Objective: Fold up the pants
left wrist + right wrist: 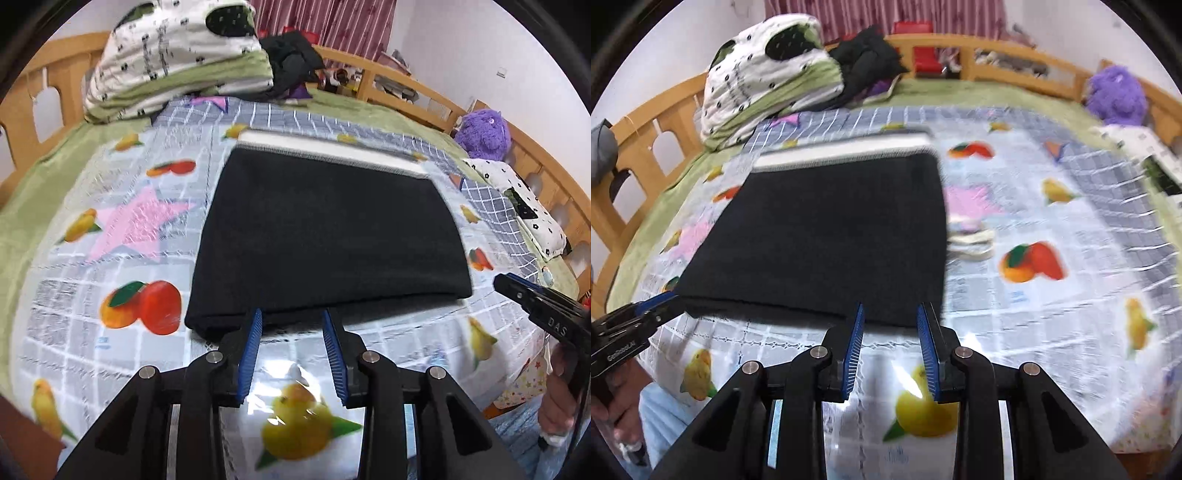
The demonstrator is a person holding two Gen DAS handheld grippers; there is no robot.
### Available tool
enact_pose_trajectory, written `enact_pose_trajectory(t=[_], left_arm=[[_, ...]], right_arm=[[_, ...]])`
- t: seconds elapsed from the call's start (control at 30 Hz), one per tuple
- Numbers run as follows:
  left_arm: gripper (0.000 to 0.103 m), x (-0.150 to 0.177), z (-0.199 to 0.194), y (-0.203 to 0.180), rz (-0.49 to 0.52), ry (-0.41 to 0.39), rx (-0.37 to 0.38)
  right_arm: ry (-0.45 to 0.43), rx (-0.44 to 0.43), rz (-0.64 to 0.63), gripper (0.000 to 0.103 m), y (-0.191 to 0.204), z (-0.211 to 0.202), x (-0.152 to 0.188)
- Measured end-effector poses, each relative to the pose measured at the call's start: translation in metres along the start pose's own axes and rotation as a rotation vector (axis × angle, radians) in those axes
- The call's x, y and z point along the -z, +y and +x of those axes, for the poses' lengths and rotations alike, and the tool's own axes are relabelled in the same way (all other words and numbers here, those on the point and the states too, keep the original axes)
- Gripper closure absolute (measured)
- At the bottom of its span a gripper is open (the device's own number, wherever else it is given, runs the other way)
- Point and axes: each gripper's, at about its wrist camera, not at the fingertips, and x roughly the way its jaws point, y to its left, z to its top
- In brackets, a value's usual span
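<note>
Pants (325, 236) lie folded, a flat black rectangle mid-bed. Left gripper (292, 317) and right gripper (891, 312) hang spread, empty, at near edge. Retreat level; avoid snagging hem.

Premises: a bedroom in a private home. Evidence — a wooden bed frame (417, 92) with cut-out railings encloses a mattress under a green sheet (26, 206), overlaid with a fruit-printed plastic cover (122, 295). Folded quilts (768, 81) are stacked at the far end beside dark clothing (868, 55). A purple plush toy (484, 133) sits at the rail — striped red curtains (343, 22) hang behind.
</note>
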Motion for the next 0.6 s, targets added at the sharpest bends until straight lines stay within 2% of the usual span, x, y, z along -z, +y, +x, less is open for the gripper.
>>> enact_pose_trajectory(t=[0.07,0.13,0.17,0.27,0.3,0.33,0.4,0.53,0.6], left_arm=[[0.058,-0.001,-0.016,-0.008,0.010,-0.021,-0.017],[0.055,-0.002,-0.033,-0.015,0.024,-0.047,-0.044],[0.050,-0.002,-0.041,-0.018,0.025,-0.052,-0.052],[0.045,-0.002,-0.064,-0.024,0.026,-0.085,-0.064],[0.039,-0.002,-0.070,-0.026,0.035,-0.091,-0.067],[0.038,-0.002,-0.077,-0.028,0.048,-0.098,-0.063],[0.036,-0.001,-0.087,-0.031,0.055,-0.112,-0.063],[0.031,0.001,-0.103,-0.036,0.055,-0.132,-0.078],[0.030,0.003,-0.109,-0.039,0.053,-0.141,-0.088]], right_arm=[[-0.038,0.023,0.000,0.073,0.003,-0.021,0.001],[-0.061,0.023,0.008,0.072,0.005,-0.043,0.003],[-0.070,0.027,0.010,0.071,0.006,-0.054,0.004],[-0.087,0.067,0.020,0.065,0.005,-0.076,0.007],[-0.095,0.075,0.023,0.057,0.004,-0.080,0.008],[-0.112,0.083,0.029,0.042,0.003,-0.087,0.009],[-0.150,0.079,0.032,0.027,0.002,-0.100,0.011],[-0.197,0.099,-0.006,0.012,0.009,-0.120,0.014],[-0.201,0.112,-0.020,0.012,0.013,-0.126,0.016]])
